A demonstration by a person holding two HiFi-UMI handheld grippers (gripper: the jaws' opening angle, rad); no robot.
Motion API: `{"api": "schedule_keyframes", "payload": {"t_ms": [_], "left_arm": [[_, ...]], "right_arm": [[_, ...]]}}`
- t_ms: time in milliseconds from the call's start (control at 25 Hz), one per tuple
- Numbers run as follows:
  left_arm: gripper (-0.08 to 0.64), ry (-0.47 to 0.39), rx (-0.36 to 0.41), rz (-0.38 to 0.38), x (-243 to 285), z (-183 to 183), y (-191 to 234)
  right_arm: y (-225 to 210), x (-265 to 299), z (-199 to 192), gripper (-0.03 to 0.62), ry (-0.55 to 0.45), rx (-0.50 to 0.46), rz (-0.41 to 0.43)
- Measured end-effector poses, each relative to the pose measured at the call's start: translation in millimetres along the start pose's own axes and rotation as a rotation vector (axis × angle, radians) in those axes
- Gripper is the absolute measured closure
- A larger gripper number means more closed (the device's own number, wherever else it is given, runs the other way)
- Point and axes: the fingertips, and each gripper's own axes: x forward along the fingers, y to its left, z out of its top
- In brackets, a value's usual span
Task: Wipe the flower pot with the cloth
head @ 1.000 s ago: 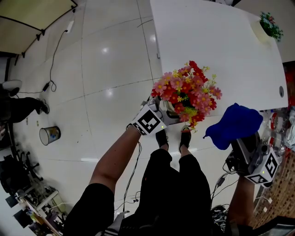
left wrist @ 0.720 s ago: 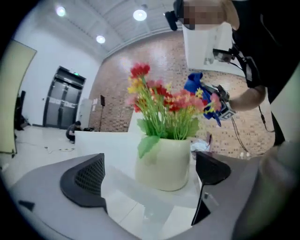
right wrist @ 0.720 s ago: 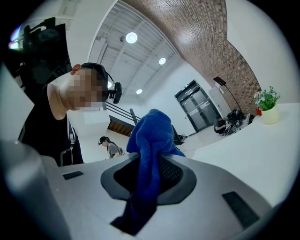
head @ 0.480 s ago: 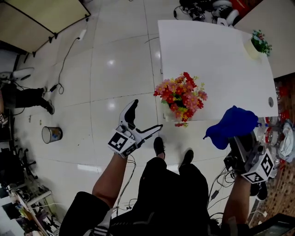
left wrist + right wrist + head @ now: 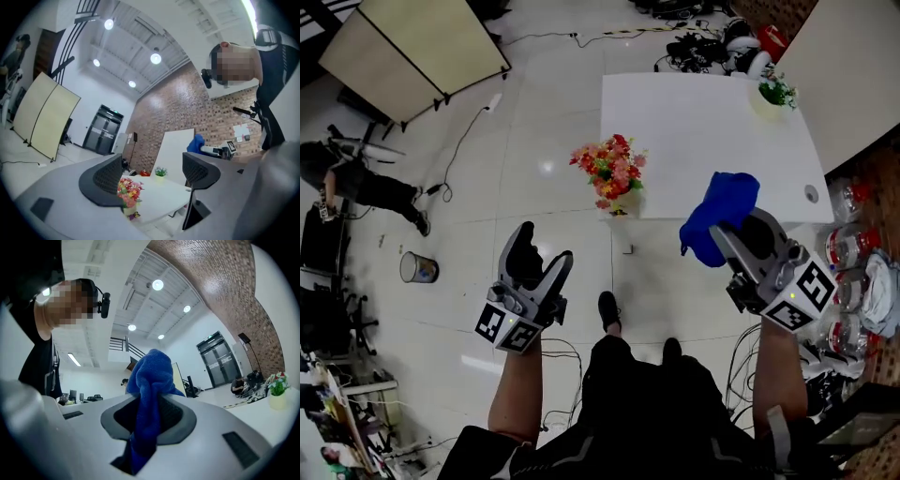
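Your left gripper [image 5: 541, 253] hangs empty over the floor [image 5: 534, 122], jaws apart though just closing. Your right gripper [image 5: 733, 234] clamps the blue cloth [image 5: 722, 208]. Beyond, the flower pot [image 5: 620, 203] stands on the white table's [image 5: 703, 122] near-left corner.

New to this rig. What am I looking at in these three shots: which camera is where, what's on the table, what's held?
No robot: a person holds a two-jaw gripper in each hand. The head view is from a camera on the person's head, looking steeply down. The other two views are from cameras riding on each gripper, looking along its jaws. The left gripper is empty: its jaws stand apart and have just been closing partway, nothing between them. The right gripper is clamped on a blue cloth. On the white table stand a flower pot of red and yellow flowers at the near left corner, and a small potted plant farther back. Neither gripper touches the pot.
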Motion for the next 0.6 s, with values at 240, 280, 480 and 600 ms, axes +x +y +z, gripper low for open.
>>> {"api": "schedule_keyframes", "payload": {"t_ms": [240,280,480,600], "left_arm": [[0.489,-0.022,-0.008,0.060,-53.3,34.5,-81.2],[0.557,-0.025,-0.004,0.067,-61.6,39.8,-90.6],[0.557,-0.003,0.057,0.055,-103.2,56.5,-126.6],[0.557,0.011,0.081,0.029,-137.0,66.4,-144.4]], "right_arm": [[49.7,-42.1,28.4,0.526,0.020,-0.020,0.023],[59.8,-47.7,30.7,0.526,0.016,-0.021,0.027],[112.8,-67.8,35.1,0.526,-0.012,-0.021,0.026],[152.4,-77.3,37.4,0.526,-0.024,-0.039,-0.002]]}}
